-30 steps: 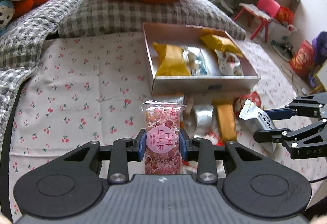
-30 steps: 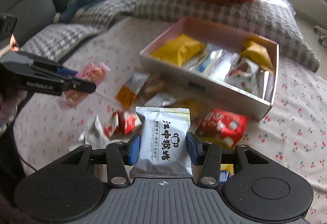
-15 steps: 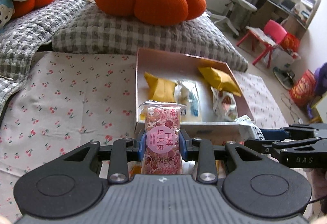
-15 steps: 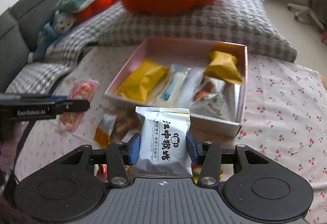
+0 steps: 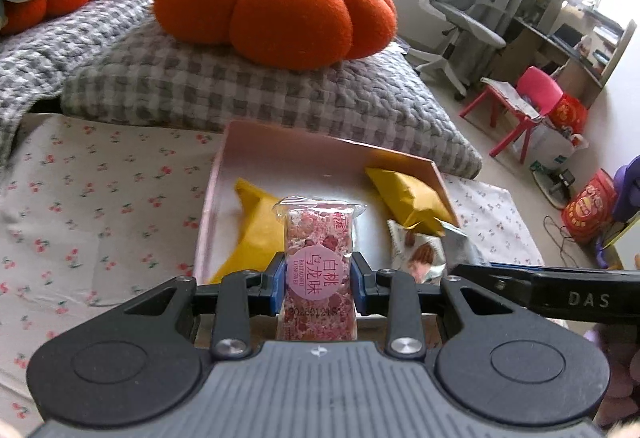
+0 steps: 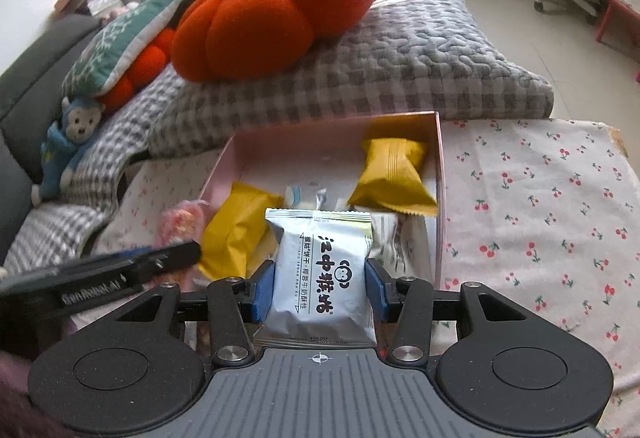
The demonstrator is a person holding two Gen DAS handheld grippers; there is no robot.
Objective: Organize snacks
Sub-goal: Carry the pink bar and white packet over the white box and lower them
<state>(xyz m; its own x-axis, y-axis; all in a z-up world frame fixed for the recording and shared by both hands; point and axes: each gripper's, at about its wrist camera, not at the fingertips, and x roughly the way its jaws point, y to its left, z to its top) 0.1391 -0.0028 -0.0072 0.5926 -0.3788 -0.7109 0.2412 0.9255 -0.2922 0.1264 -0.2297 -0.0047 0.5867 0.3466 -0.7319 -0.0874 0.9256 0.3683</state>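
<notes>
A: What has changed in the last second?

B: Both grippers have come up off the loose pile and moved over the box [image 5: 216, 190]. A second ago the box sat well ahead, with snacks scattered on the cloth [image 5: 100, 198] before its near wall. Now its near edge is right under the fingers in both views.

A: So both are carrying?

B: Yes. The left gripper [image 5: 319, 288] has its fingers closed narrow on the pink bar [image 5: 319, 270], held upright, label facing the camera. The right gripper [image 6: 319, 290] is clamped on the white packet [image 6: 322, 274], fingers set wider to suit it.

A: What does that mean for the task?

B: I judge the pick-up done and the carry nearly over; the drop into the box looks to be the step left.

A: What does the box hold?

B: It is pink and shallow, lying on the cloth against the checked cushion [image 5: 240, 90]. One yellow pack [image 6: 394, 174] lies at the far right corner, another yellow pack [image 6: 236, 226] along the left side, with pale wrappers between them. The far left corner is bare.

A: And the pieces in hand?

B: The bar is clear film over pink speckled filling, with a round label. The packet is puffy foil with bold black characters, likely to crinkle. Both hang over the near edge, side by side.
</notes>
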